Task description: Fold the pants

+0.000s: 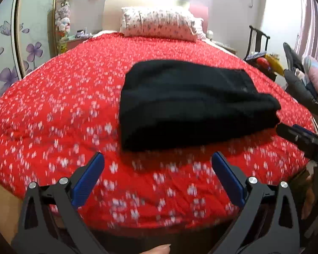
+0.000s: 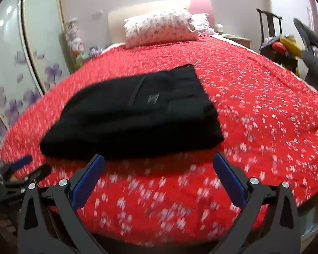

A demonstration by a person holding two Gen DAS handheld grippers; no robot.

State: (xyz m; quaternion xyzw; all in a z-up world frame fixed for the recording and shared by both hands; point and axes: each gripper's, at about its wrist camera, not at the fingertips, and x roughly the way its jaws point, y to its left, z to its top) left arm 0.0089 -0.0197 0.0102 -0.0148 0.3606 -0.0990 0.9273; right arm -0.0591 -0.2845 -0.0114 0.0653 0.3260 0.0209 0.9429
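The black pants [image 1: 186, 103] lie folded in a compact bundle on the red flowered bedspread [image 1: 63, 110]; they also show in the right wrist view [image 2: 135, 114]. My left gripper [image 1: 158, 169] is open and empty, held above the bed's near edge, short of the bundle. My right gripper [image 2: 159, 169] is open and empty, just in front of the bundle's near edge. The right gripper also shows at the right edge of the left wrist view [image 1: 296, 135], beside the bundle. The left gripper shows at the lower left of the right wrist view [image 2: 21, 169].
A flowered pillow [image 1: 159, 24] lies at the headboard. A wardrobe with purple flowers [image 1: 8, 59] stands on the left. A dark chair with clutter [image 1: 262, 57] and hanging clothes [image 1: 303, 80] stand on the right. The bed's foot edge [image 1: 159, 230] is just below the grippers.
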